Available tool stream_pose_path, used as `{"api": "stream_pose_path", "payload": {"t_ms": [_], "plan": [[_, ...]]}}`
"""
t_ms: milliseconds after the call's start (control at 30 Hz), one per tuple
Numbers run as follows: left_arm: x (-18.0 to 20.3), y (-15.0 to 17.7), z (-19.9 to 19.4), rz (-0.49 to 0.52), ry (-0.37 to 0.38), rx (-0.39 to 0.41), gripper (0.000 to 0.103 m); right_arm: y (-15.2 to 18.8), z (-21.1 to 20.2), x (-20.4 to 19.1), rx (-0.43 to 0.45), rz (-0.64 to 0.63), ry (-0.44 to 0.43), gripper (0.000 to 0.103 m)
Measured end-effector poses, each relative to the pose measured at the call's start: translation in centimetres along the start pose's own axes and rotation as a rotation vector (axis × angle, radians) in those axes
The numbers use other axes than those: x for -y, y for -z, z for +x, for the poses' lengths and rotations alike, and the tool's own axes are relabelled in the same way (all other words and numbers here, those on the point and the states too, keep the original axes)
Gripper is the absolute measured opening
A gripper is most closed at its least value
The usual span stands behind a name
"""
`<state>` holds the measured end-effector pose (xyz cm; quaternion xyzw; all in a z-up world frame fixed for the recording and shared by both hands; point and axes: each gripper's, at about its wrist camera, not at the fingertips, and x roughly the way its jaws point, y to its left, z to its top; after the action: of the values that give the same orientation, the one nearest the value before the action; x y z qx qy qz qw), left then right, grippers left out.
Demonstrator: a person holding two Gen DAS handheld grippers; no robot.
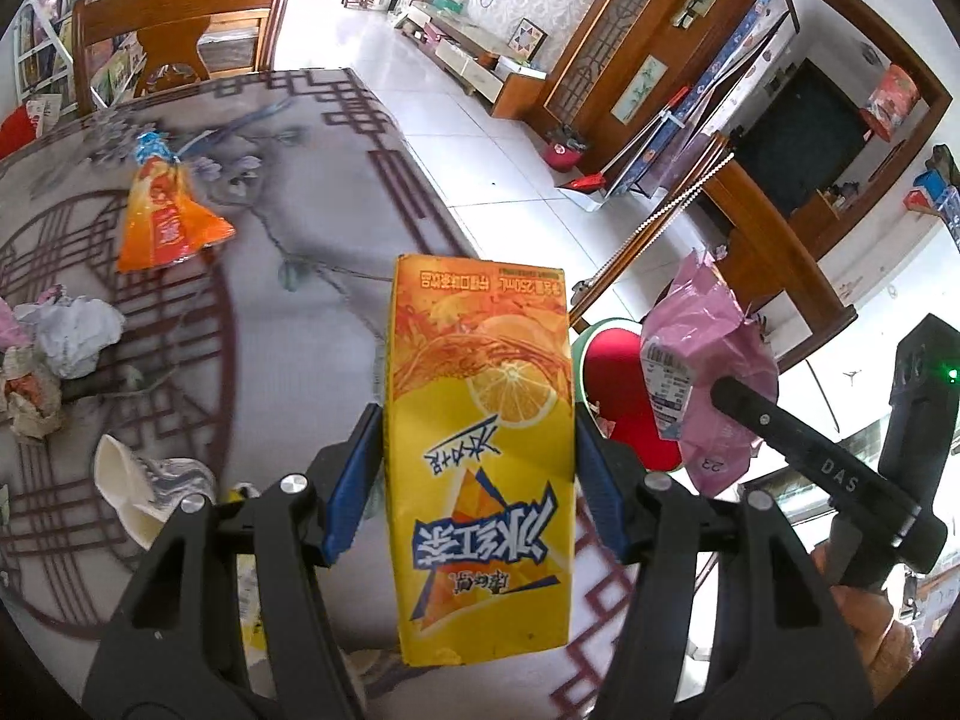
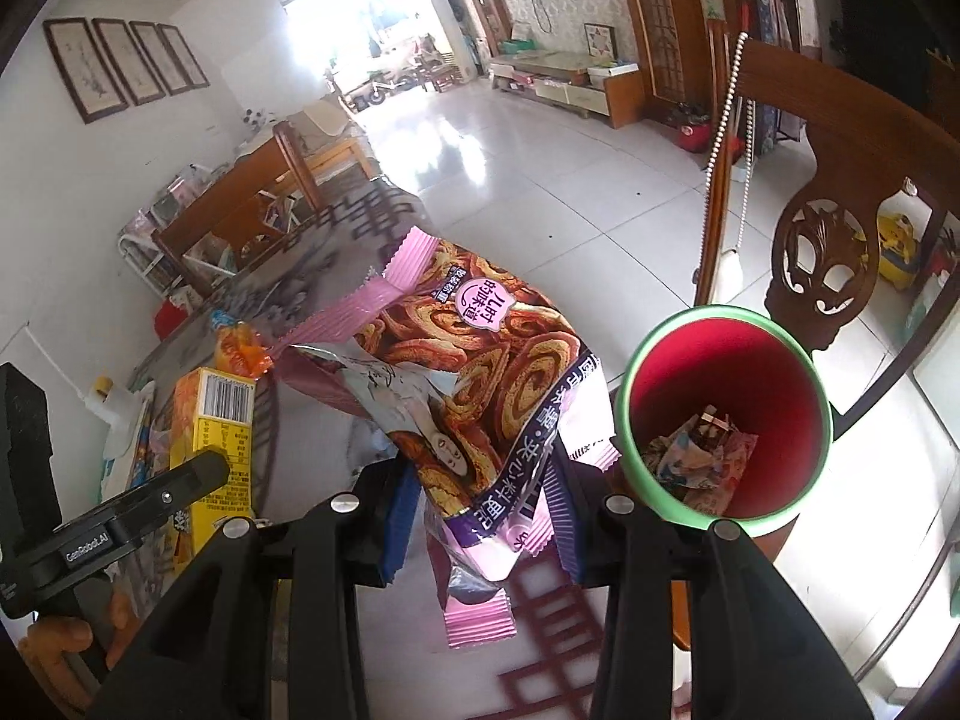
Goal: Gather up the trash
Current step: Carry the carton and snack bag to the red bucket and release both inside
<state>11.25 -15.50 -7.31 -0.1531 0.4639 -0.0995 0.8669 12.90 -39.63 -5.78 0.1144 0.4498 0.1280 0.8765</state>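
Observation:
My left gripper (image 1: 477,450) is shut on a yellow-orange drink carton (image 1: 480,438) and holds it above the table near its right edge. The carton also shows in the right wrist view (image 2: 210,438). My right gripper (image 2: 483,498) is shut on a pink snack wrapper (image 2: 474,372) printed with pastry rolls; it also shows in the left wrist view (image 1: 708,384). A red bin with a green rim (image 2: 726,414) stands just right of the wrapper, with several scraps inside; it shows in the left view (image 1: 624,384) behind the carton.
On the patterned table (image 1: 288,228) lie an orange snack bag (image 1: 162,216), crumpled white paper (image 1: 72,336) and a squashed paper cup (image 1: 138,486). A wooden chair (image 2: 840,222) stands behind the bin. Another chair (image 1: 180,30) is at the table's far end.

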Motion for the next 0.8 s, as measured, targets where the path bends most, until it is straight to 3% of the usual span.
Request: {"api": "stream_pose_path", "payload": {"t_ms": [333, 800], "plan": [[3.5, -1.1, 2.4, 0.025, 0.009, -0.015, 0.059, -1.4, -0.8, 3.8, 0.014, 0.025, 0.007, 0.038], [11.0, -2.6, 8.0, 0.129, 0.088, -0.068, 0.059, -2.0, -2.6, 13.3, 0.036, 0.166, 0.085, 0.038]]}}
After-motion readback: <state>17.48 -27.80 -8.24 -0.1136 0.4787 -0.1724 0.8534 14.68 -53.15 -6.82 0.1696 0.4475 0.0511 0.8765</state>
